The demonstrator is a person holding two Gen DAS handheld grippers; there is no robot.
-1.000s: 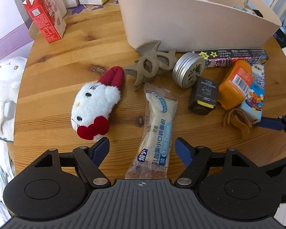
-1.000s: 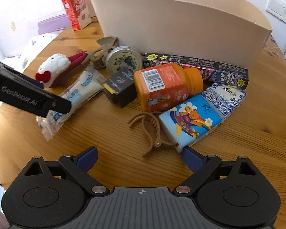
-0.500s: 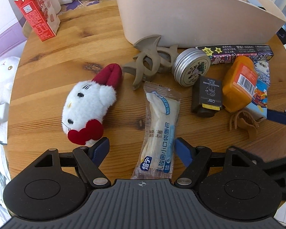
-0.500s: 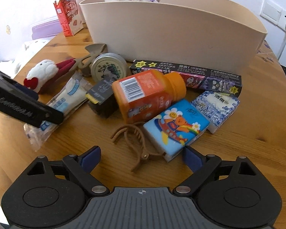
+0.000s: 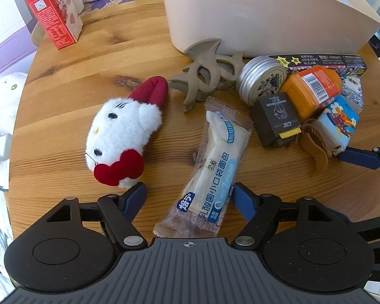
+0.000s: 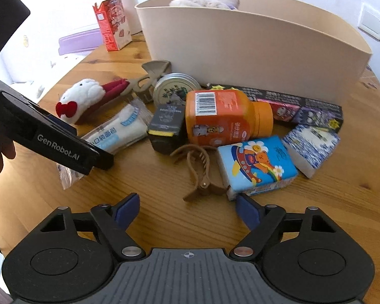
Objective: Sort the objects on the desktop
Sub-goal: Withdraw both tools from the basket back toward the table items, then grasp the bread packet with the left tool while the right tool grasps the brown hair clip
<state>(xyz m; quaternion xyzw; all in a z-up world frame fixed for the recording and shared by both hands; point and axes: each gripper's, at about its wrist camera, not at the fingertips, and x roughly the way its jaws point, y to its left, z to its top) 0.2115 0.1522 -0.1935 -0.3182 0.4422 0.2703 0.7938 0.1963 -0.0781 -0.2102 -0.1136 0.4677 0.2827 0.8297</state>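
Observation:
On the round wooden table a wrapped bread bun (image 5: pixel 212 167) lies between the open jaws of my left gripper (image 5: pixel 190 197); its near end is between the fingertips. A white plush cat (image 5: pixel 121 131) lies just left of it. My right gripper (image 6: pixel 187 210) is open, just short of a brown hair claw (image 6: pixel 197 174) and a blue tissue pack (image 6: pixel 255 164). Behind them lie an orange bottle (image 6: pixel 225 116), a black box (image 6: pixel 166 124), a round tin (image 6: pixel 176 90), a grey claw clip (image 5: pixel 202 76) and a long dark box (image 6: pixel 291 103).
A large beige bin (image 6: pixel 253 48) with soft items inside stands behind the pile. A red carton (image 5: pixel 53 12) stands at the far left. A patterned tissue pack (image 6: pixel 311 144) lies on the right. The table edge (image 5: pixel 15 126) runs close on the left.
My left gripper has moved forward so the bun's near end now lies between its fingers. My right gripper has come closer to the hair claw and tissue pack.

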